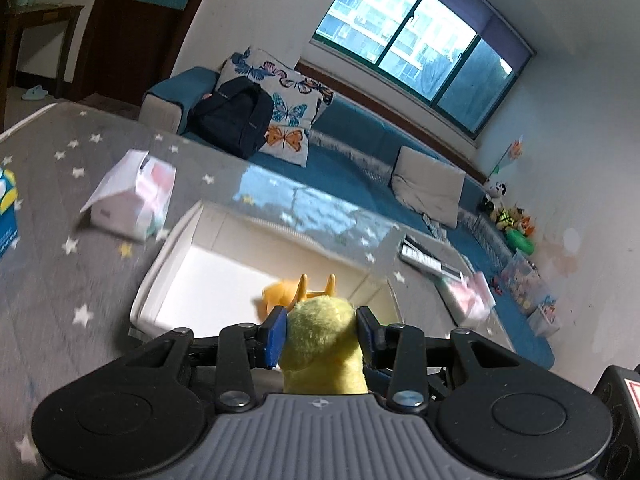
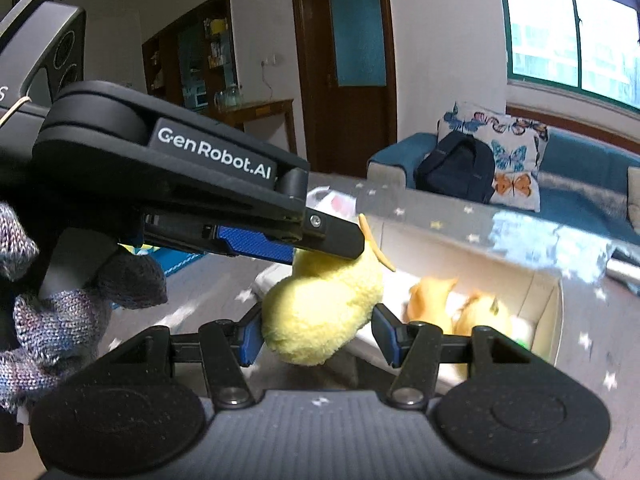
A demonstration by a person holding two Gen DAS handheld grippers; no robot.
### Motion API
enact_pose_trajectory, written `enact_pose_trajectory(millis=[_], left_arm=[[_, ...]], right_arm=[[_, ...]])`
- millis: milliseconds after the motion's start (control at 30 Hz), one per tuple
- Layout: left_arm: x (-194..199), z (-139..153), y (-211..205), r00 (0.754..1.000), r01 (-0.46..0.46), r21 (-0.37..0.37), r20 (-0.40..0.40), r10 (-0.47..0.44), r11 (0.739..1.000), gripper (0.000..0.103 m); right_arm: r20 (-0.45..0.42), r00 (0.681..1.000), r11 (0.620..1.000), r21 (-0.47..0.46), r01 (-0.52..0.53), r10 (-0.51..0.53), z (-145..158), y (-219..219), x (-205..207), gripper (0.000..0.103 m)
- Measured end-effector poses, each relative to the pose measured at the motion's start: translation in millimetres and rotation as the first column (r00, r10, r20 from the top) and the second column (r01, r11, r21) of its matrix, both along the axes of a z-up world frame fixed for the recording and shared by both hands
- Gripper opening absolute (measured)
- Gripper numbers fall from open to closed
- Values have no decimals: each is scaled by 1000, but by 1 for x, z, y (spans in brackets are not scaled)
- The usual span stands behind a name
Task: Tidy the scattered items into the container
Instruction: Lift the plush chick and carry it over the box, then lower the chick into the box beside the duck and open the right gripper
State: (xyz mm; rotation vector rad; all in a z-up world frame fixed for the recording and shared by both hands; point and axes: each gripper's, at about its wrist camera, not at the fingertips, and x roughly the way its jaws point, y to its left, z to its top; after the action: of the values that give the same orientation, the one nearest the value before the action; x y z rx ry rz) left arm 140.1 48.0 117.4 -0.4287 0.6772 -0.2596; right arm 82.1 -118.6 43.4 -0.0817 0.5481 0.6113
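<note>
My left gripper (image 1: 322,330) is shut on a yellow plush duck (image 1: 322,344), its orange feet pointing forward over the near rim of a white open box (image 1: 176,272). An orange plush toy (image 1: 276,294) lies inside the box. In the right wrist view the left gripper (image 2: 336,240) comes in from the left and holds the same duck (image 2: 324,308). My right gripper (image 2: 316,338) is open, its pads on either side of the duck's lower body; I cannot tell whether they touch it. Orange and yellow plush toys (image 2: 460,304) lie in the box (image 2: 552,304).
A white and pink tissue pack (image 1: 132,196) lies on the grey star-patterned table left of the box. A blue carton (image 1: 8,216) is at the left edge. Another pink pack (image 1: 468,296) and papers lie right of the box. A blue sofa with a dark backpack (image 1: 232,116) stands behind.
</note>
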Motion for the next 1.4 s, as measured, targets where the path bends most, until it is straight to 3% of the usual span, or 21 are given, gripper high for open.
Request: enact_pose_trajectory(millis=[200, 567, 1000, 1400], left_arm=[[40, -3, 4, 1000, -12, -1, -11, 12, 1000, 41], [98, -43, 19, 993, -35, -14, -116, 33, 999, 41], [128, -80, 28, 976, -53, -17, -212, 48, 998, 41], [139, -96, 32, 965, -64, -18, -255, 57, 998, 40]], right_arm=[[9, 1000, 1000, -8, 6, -6, -1, 10, 37, 57], [-82, 997, 999, -33, -9, 7, -37, 26, 101, 57], [-188, 982, 995, -87, -49, 32, -76, 42, 136, 57], [-218, 976, 989, -136, -60, 29, -90, 56, 148, 57]])
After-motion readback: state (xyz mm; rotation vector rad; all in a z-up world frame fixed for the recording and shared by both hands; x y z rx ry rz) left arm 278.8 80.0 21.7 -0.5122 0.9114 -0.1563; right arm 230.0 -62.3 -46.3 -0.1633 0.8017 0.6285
